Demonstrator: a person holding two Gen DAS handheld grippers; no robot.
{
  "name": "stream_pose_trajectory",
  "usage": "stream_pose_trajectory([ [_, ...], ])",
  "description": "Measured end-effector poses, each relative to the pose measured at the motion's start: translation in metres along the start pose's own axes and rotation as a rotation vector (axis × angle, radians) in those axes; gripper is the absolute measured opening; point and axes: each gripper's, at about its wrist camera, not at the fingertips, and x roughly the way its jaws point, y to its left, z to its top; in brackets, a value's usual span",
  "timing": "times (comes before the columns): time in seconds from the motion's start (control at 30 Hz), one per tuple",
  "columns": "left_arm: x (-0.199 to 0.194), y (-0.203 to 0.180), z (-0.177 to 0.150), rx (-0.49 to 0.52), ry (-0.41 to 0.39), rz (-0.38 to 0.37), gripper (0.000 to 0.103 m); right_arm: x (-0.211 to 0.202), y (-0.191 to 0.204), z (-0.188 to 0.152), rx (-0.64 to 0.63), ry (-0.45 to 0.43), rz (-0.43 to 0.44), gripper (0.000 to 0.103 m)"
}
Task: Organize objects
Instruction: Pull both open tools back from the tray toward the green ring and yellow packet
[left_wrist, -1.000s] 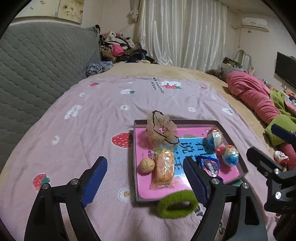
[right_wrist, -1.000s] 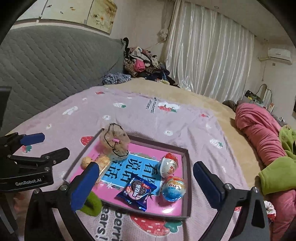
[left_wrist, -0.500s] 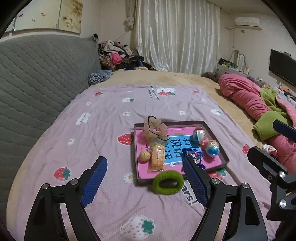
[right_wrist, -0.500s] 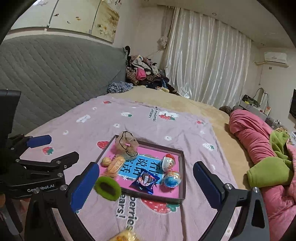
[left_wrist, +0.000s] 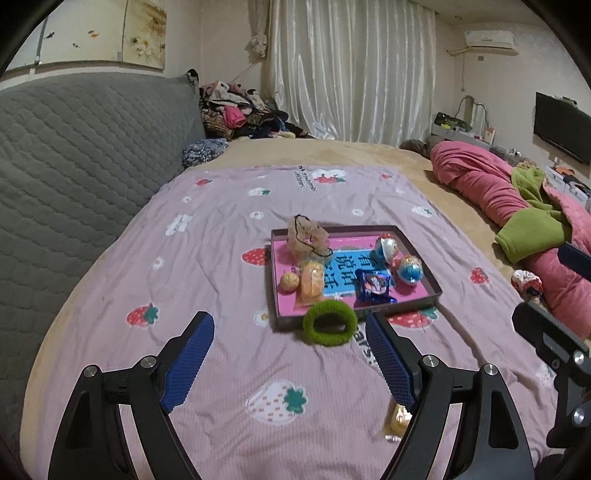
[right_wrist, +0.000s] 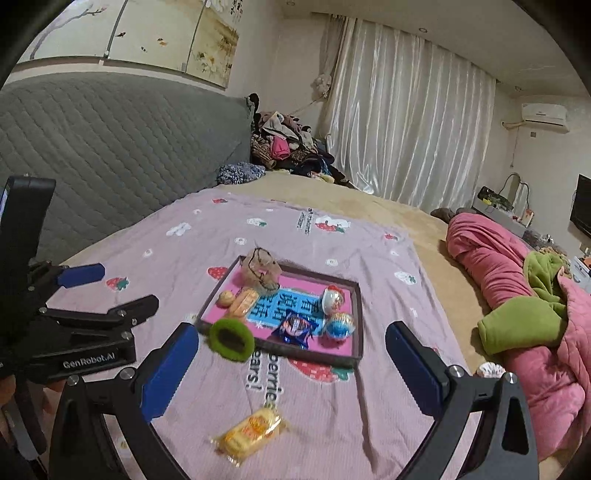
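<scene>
A pink tray (left_wrist: 432, 284) (right_wrist: 356, 321) lies on the pink strawberry blanket. In it are a beige scrunchie (left_wrist: 308, 240) (right_wrist: 260, 271), a small bun (left_wrist: 289, 282), a yellow wrapped snack (left_wrist: 312, 282), a blue snack packet (left_wrist: 373, 285) (right_wrist: 295, 328) and two toy eggs (left_wrist: 408, 267) (right_wrist: 340, 325). A green hair tie (left_wrist: 330, 323) (right_wrist: 232, 339) leans on the tray's near edge. A second yellow wrapped snack (right_wrist: 249, 432) (left_wrist: 397, 419) lies on the blanket near me. My left gripper (left_wrist: 291, 354) is open and empty, short of the hair tie. My right gripper (right_wrist: 291, 362) is open and empty above the loose snack.
A grey quilted headboard (left_wrist: 74, 147) runs along the left. A rolled pink and green duvet (left_wrist: 517, 206) lies at the right, with a small frilly scrunchie (left_wrist: 528, 280) beside it. Clothes (left_wrist: 236, 110) are piled at the far end by the curtain.
Both grippers have pulled back and up from the tray, which now looks smaller and farther. The loose yellow snack on the blanket has come into view. Both stay open.
</scene>
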Motion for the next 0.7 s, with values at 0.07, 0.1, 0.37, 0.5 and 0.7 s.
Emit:
stream_pose_trajectory([
  [0.07,-0.005,0.001,-0.007,-0.001,0.003,-0.001,0.085,-0.004,0.003,-0.007,0.0,0.01,0.002,0.102],
  [0.1,-0.006,0.0,-0.009,0.0,0.005,-0.001,0.085,-0.006,0.004,-0.01,-0.001,0.015,0.005,0.102],
  [0.37,-0.009,-0.001,-0.031,0.006,0.037,-0.013,0.085,-0.008,0.022,-0.035,-0.014,0.079,0.015,0.102],
  [0.5,-0.004,-0.002,-0.041,0.006,0.047,-0.018,0.085,-0.005,0.026,-0.048,-0.005,0.112,0.013,0.102],
  [0.7,0.018,-0.004,-0.055,0.005,0.083,-0.015,0.085,0.011,0.028,-0.07,0.022,0.181,0.014,0.102],
])
